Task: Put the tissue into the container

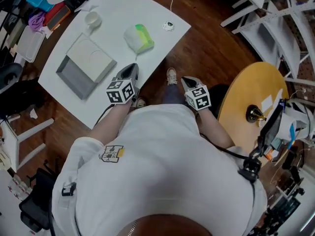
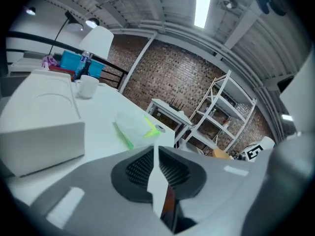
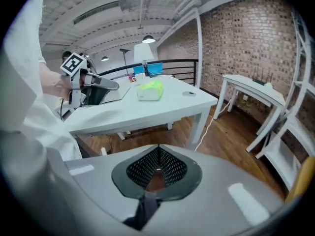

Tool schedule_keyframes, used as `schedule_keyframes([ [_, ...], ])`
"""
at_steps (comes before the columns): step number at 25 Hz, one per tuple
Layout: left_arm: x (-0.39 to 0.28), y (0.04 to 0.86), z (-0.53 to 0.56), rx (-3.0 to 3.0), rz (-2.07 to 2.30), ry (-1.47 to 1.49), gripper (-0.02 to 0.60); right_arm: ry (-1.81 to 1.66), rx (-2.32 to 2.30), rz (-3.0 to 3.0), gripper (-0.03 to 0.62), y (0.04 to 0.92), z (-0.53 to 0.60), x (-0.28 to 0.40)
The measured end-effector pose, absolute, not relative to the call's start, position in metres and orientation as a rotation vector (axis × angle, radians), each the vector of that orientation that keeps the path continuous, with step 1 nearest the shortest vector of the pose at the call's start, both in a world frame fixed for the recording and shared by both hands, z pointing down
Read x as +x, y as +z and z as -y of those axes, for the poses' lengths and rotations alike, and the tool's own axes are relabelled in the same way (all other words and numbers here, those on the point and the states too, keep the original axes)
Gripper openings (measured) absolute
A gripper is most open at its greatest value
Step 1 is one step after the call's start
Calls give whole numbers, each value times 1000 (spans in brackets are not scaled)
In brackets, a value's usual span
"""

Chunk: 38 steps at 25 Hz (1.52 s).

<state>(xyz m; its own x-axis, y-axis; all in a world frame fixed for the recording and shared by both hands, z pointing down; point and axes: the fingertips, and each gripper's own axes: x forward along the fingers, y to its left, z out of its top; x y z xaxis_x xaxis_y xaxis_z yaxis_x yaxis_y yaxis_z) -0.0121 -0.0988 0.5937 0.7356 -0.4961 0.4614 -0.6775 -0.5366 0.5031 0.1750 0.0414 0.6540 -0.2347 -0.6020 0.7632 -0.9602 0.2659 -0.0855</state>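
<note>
A white and green tissue pack (image 1: 139, 37) lies on the white table (image 1: 162, 45), toward its near right side. A flat white and grey container (image 1: 86, 65) sits left of it. My left gripper (image 1: 132, 70) is shut and empty at the table's near edge, just short of the pack. In the left gripper view the pack (image 2: 135, 124) lies ahead of the shut left gripper (image 2: 156, 147), with the container (image 2: 42, 127) at the left. My right gripper (image 1: 187, 81) hangs shut and empty over the floor. From the right gripper (image 3: 157, 150), the pack (image 3: 150, 90) shows far off on the table.
A white cup (image 1: 92, 19) stands behind the container, and a small round object (image 1: 169, 26) lies near the table's right edge. Clutter (image 1: 44, 14) sits at the table's far left. A round yellow table (image 1: 256, 109) is at my right, white shelving (image 1: 275, 14) beyond it.
</note>
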Motion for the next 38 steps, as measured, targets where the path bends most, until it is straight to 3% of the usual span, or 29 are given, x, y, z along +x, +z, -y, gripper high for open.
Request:
schedule_keyframes([
  [5,31,624,112,2139,990,475,204,624,1186,2092,0,640,47,205],
  [9,51,654,133,2000,1179,599,439,553,1045,2173,0,629,102,234],
  [12,57,664,155,1916,1323,623,506,526,943,2211,0,630,127,251],
  [18,54,662,203,1843,1494,577,511,494,817,2259,0,635,158,264],
  [25,53,663,220,1826,1566,658,503,395,632,2366,0,623,188,224],
  [31,47,669,220,1819,1590,679,372,312,505,2434,0,606,207,192],
  [38,44,657,216,1867,1578,748,332,300,430,2459,0,614,208,178],
])
